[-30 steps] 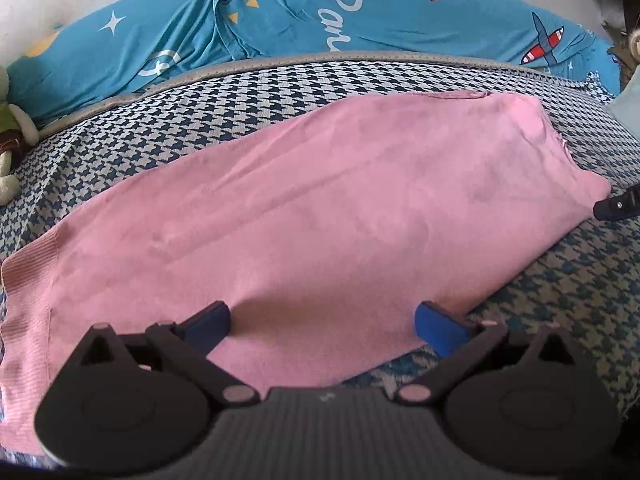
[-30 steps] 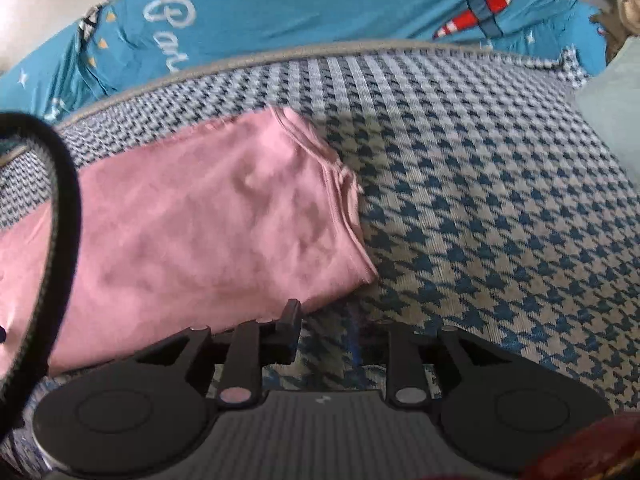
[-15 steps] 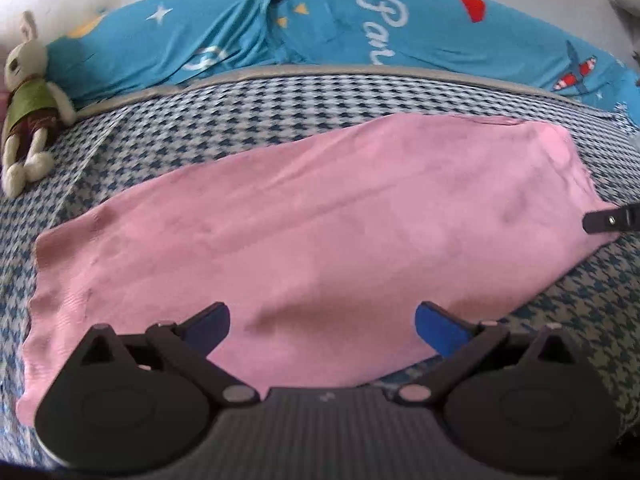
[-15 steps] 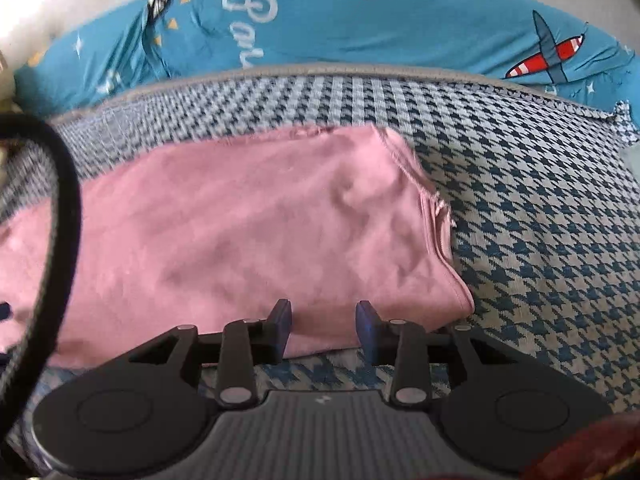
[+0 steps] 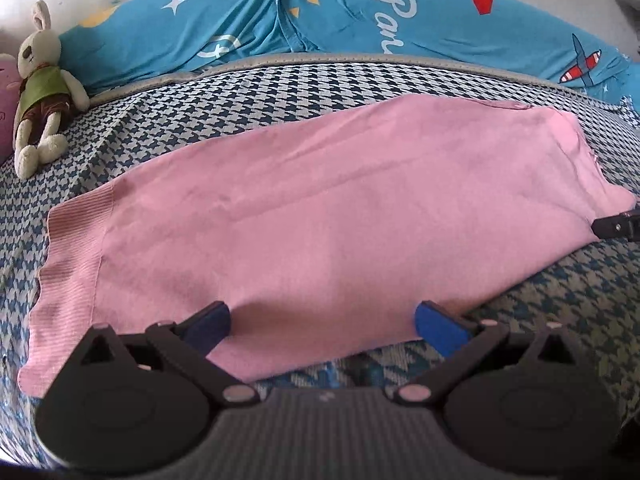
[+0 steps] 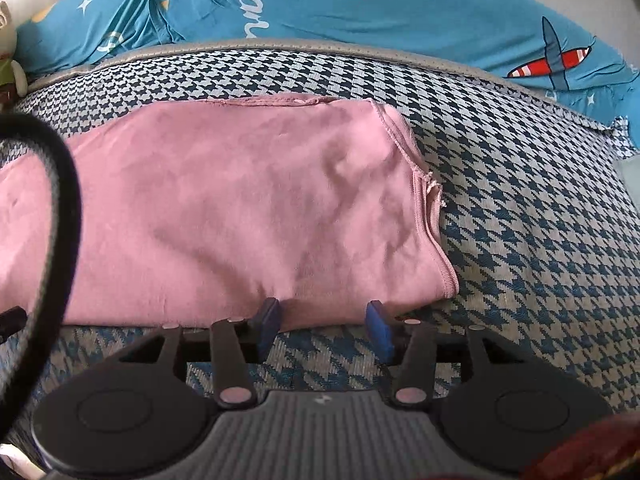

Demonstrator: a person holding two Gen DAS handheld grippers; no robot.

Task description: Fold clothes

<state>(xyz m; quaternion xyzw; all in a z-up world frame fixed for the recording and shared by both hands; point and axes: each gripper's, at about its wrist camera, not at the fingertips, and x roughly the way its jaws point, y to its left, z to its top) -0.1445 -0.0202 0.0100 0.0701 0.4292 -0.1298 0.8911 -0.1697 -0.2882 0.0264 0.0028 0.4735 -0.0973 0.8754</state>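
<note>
A pink garment [image 5: 320, 208] lies flat in a long folded strip on the houndstooth bedcover, its ribbed hem at the left end. My left gripper [image 5: 322, 322] stands wide open over the garment's near edge, its blue pads apart and gripping nothing. In the right wrist view the garment's right end [image 6: 248, 208] shows its seamed edge. My right gripper [image 6: 322, 322] hovers at the near edge there; its jaws are opening, with only the cloth's edge lying under the gap. A fingertip of the right gripper [image 5: 616, 226] shows at the far right of the left wrist view.
The houndstooth bedcover [image 6: 540, 208] spreads to the right and front. A blue patterned quilt [image 5: 360, 12] lies along the back. A stuffed rabbit [image 5: 40, 80] rests at the back left. A black cable [image 6: 60, 184] arcs across the left of the right wrist view.
Both grippers have shifted left along the garment's near edge. The right gripper's jaws have spread from nearly shut to partly open. The rabbit has come into the left wrist view.
</note>
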